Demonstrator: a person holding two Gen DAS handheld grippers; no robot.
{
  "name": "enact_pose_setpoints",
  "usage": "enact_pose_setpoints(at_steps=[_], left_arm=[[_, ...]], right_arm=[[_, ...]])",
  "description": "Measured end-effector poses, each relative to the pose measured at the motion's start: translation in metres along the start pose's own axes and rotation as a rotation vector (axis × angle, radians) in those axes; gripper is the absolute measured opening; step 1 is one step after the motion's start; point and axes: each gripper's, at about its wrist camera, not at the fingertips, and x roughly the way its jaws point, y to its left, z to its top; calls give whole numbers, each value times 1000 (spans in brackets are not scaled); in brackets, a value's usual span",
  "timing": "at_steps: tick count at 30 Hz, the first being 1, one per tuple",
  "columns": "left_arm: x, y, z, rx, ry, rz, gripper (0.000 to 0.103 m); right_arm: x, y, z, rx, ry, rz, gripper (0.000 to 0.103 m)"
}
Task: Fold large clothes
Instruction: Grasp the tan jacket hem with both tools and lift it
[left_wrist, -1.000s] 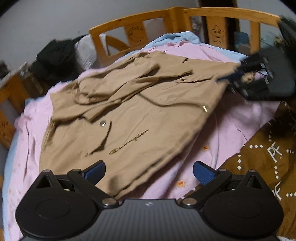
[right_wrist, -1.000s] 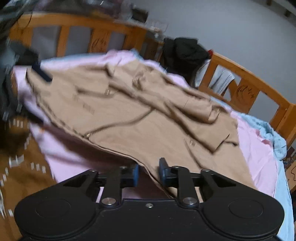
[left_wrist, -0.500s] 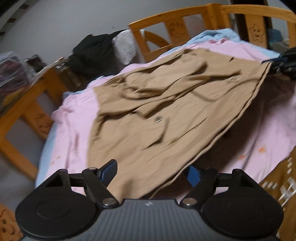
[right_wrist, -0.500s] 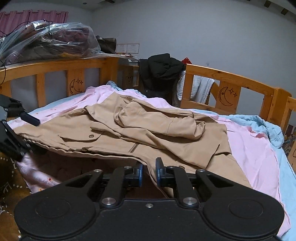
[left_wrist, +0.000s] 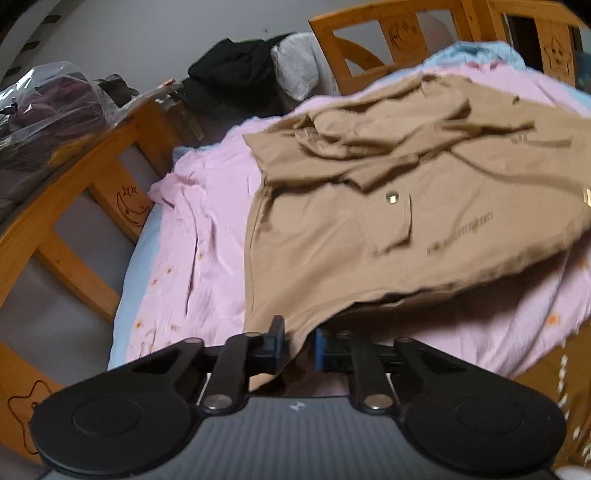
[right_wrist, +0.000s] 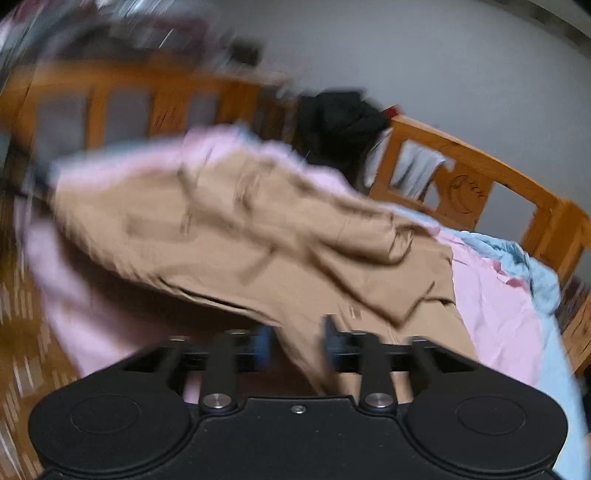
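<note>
From my left wrist camera, my left tongs (left_wrist: 298, 345) are pinching the near hem of the tan jacket (left_wrist: 406, 206), which is lying spread on the pink sheet (left_wrist: 207, 229) of the wooden bed (left_wrist: 85, 192), its near edge lifting. From my right wrist camera, blurred, my right tongs (right_wrist: 297, 347) are gripping another jacket (right_wrist: 236, 236) edge, fabric running between the fingers

Pink sheet (left_wrist: 207, 236) lies bare at frame left of the tan jacket (left_wrist: 369, 229); wooden bed rails (left_wrist: 88, 192) and black clothes (left_wrist: 236, 74) hem it in.
</note>
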Motion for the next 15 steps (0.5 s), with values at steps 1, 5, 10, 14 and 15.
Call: enact_pose_setpoints(at_steps=[1, 5, 10, 14, 15], left_arm=[[1, 1, 3, -12, -10, 1, 11], [1, 6, 13, -76, -36, 5, 7], [-3, 10, 14, -101, -53, 14, 7], [-7, 8, 11, -141, -64, 31, 4], [-10, 9, 11, -155, -75, 39, 3]], right_arm=[[0, 2, -8, -75, 38, -1, 44], [3, -11, -35, -204, 144, -74, 45], [8, -35, -54, -205, 202, -162, 45], [5, -36, -58, -249, 188, -190, 16], [4, -36, -57, -252, 183, -194, 11]])
